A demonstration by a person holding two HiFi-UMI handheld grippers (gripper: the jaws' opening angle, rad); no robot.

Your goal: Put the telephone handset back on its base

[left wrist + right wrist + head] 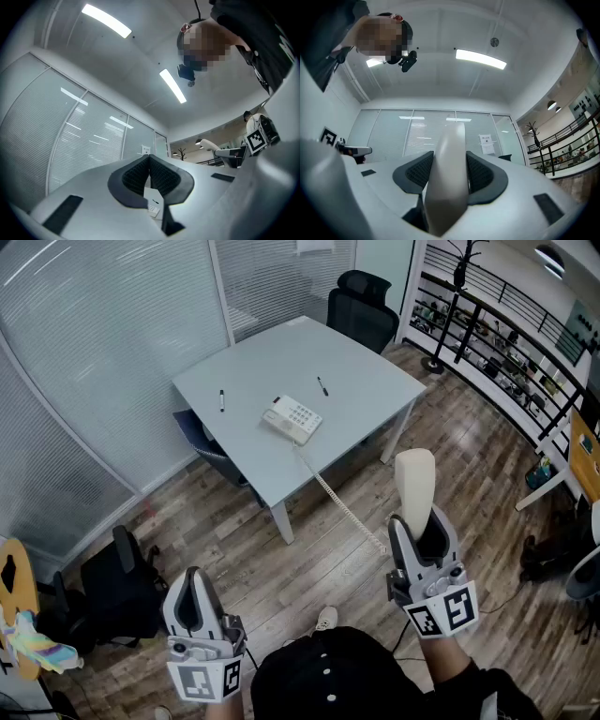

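Room: an office with a wood floor (pixel 309 559) and blind-covered glass walls is lying below the head view; the person is standing well apart from the counter (pixel 281 357).
Counter: it is carrying the base (pixel 292 418) and the pens, and nothing else is showing on it.
Base: it is sitting near the counter's middle, long axis running diagonally, with its cradle side empty.
Handset (pixel 415 484): it is standing off the counter in the right gripper (pixel 419 521), with its long axis running along the fingers and its free end pointing up and forward.
Cord (pixel 342 507): it is hanging in a coil from the base, over the counter's near edge, towards the handset.
Right fingers (pixel 419 171): they are standing wide and pressing on both flanks of the handset's lower part.
Left gripper (pixel 194 577): it is hanging low at the person's left side.
Left fingers (pixel 136 176): they are closed pad against pad, with nothing between them.
Key relation: the base is lying ahead and to the left of the right fingers, well apart; the right gripper is judged slightly nearer to it than the left.
Next move, judged: the handset's axis is needing a turn to lie along the base's long axis before lowering.
Count: handset, one; base, one; cord, one; pens, two (pixel 221 400) (pixel 322 385); grippers, two.
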